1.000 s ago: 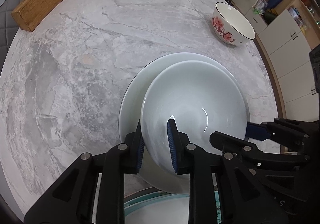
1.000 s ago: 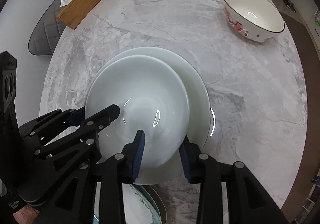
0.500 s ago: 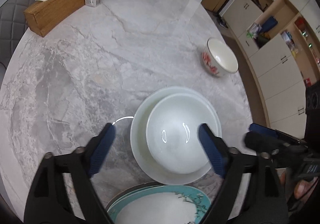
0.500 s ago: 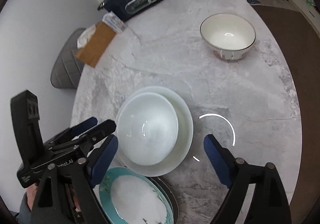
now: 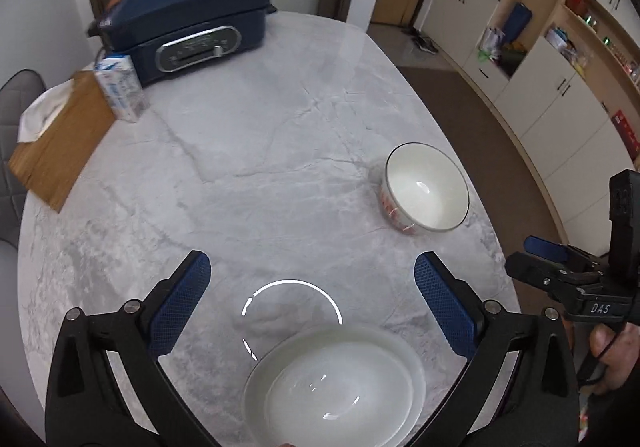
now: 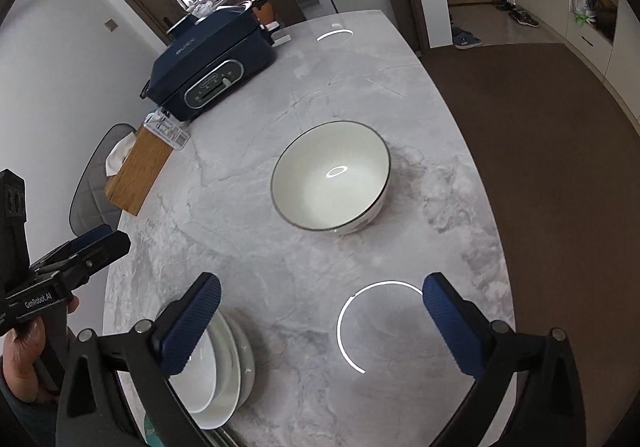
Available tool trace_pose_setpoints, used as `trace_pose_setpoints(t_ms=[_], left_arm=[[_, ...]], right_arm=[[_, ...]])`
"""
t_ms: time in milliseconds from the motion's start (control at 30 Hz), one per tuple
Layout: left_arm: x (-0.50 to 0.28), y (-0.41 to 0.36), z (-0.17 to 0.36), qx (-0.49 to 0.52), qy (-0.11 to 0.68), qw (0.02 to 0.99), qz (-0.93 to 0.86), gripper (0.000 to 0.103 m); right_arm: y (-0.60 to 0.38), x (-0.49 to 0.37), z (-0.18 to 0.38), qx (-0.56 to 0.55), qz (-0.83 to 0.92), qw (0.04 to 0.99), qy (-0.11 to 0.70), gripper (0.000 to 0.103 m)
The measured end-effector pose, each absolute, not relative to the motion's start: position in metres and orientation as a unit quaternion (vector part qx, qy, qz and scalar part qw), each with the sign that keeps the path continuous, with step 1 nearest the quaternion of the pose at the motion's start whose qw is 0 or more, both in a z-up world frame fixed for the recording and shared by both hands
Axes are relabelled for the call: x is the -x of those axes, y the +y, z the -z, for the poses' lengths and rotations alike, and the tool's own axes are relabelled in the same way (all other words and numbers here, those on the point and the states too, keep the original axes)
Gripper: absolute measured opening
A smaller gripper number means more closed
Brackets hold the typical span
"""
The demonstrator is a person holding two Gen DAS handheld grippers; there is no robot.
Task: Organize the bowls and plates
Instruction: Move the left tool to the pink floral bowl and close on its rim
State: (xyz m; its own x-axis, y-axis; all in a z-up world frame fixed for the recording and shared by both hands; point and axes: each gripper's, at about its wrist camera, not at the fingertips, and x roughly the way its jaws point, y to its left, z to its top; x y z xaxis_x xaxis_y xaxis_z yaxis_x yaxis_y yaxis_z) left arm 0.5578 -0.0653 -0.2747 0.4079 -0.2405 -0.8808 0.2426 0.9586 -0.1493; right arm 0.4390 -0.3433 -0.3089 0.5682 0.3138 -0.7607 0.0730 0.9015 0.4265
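Observation:
A white bowl [image 5: 328,399] sits stacked on a white plate [image 5: 414,367] on the marble table, near its front edge; the stack also shows in the right wrist view [image 6: 216,359]. My left gripper [image 5: 312,303] is open and empty, raised above and behind the stack. My right gripper [image 6: 320,323] is open and empty, to the right of the stack. A white bowl with a dark rim and red flowers [image 5: 426,193] stands apart on the table's right side, also in the right wrist view [image 6: 330,177].
A dark blue electric cooker [image 5: 188,27] stands at the table's far end. A milk carton [image 5: 120,87] and a wooden tissue box [image 5: 60,139] are at the far left. A grey chair [image 6: 94,183] stands beside the table. The table edge [image 6: 500,247] drops to brown floor.
Both grippers let go of the white bowl, opened wide and lifted back from the stack. The views now tilt up toward the far end of the table.

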Motion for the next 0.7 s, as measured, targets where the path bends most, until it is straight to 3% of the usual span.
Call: trace_pose_setpoints(t_ms=[233, 600, 667, 700], left_arm=[[-0.618, -0.131, 0.296, -0.054, 0.526, 0.831, 0.175, 0.102], [-0.665, -0.176, 0.373, -0.096, 0.589, 0.786, 0.158, 0.102], [-0.67, -0.178, 0.378, -0.079, 0.591, 0.785, 0.165, 0.097], [-0.672, -0.179, 0.381, -0.08, 0.595, 0.783, 0.164, 0.089]], right_arm=[[-0.374, -0.492, 0.331, -0.227, -0.057, 0.837, 0.495, 0.1], [-0.362, -0.535, 0.363, -0.217, -0.05, 0.794, 0.566, 0.073], [-0.362, -0.537, 0.365, -0.219, -0.055, 0.791, 0.569, 0.064], [-0.361, -0.539, 0.367, -0.217, -0.053, 0.789, 0.572, 0.063]])
